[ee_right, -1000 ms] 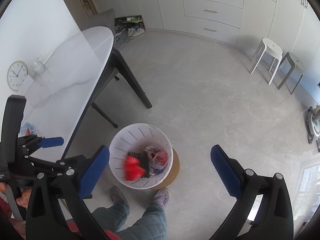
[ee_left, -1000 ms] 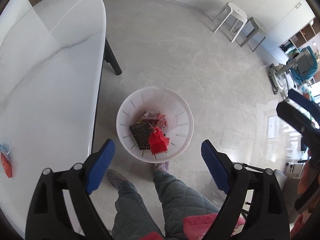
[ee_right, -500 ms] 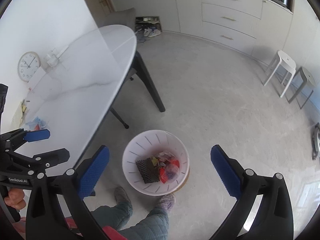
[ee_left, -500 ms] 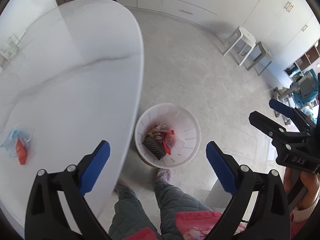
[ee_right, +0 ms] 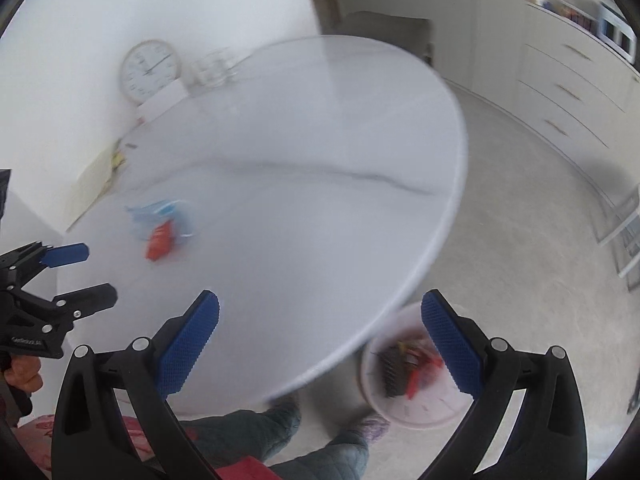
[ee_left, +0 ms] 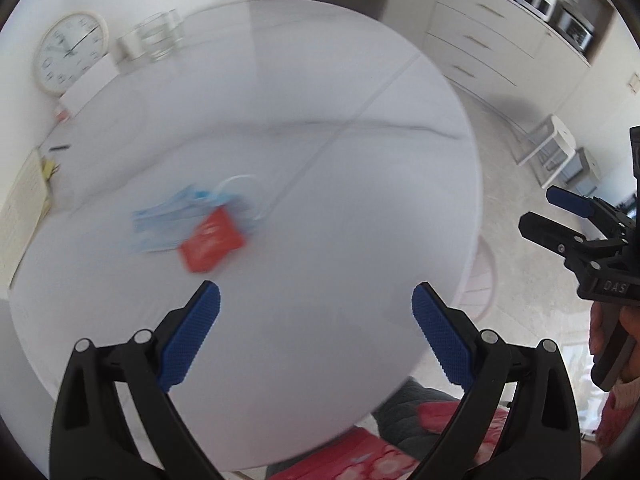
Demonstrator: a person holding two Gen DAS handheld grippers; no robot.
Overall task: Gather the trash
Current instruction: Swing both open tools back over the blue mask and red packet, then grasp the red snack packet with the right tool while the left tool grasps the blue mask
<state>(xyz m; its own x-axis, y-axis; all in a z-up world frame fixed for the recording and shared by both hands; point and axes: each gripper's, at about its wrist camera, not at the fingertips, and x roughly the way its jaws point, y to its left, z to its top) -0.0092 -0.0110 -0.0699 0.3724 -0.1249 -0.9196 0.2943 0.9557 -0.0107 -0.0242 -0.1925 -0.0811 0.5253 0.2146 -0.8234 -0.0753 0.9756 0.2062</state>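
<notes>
A red packet [ee_left: 211, 239] lies on a blue face mask [ee_left: 176, 220] on the white table [ee_left: 320, 184]; both are blurred. They also show in the right wrist view, the packet [ee_right: 160, 240] on the mask [ee_right: 154, 212]. My left gripper [ee_left: 316, 312] is open and empty above the table, just short of the packet. My right gripper [ee_right: 320, 320] is open and empty over the table's near edge. The white bin [ee_right: 412, 396] with trash stands on the floor below the right gripper.
A wall clock [ee_left: 68, 52], glasses [ee_left: 160, 36] and papers [ee_left: 24, 200] stand at the table's far and left side. White stools [ee_left: 552, 148] and drawers [ee_left: 480, 52] line the room's right. The person's legs [ee_right: 280, 432] are below.
Both grippers have swung up and left from over the bin to over the table. The packet and mask now lie near the middle of the left view.
</notes>
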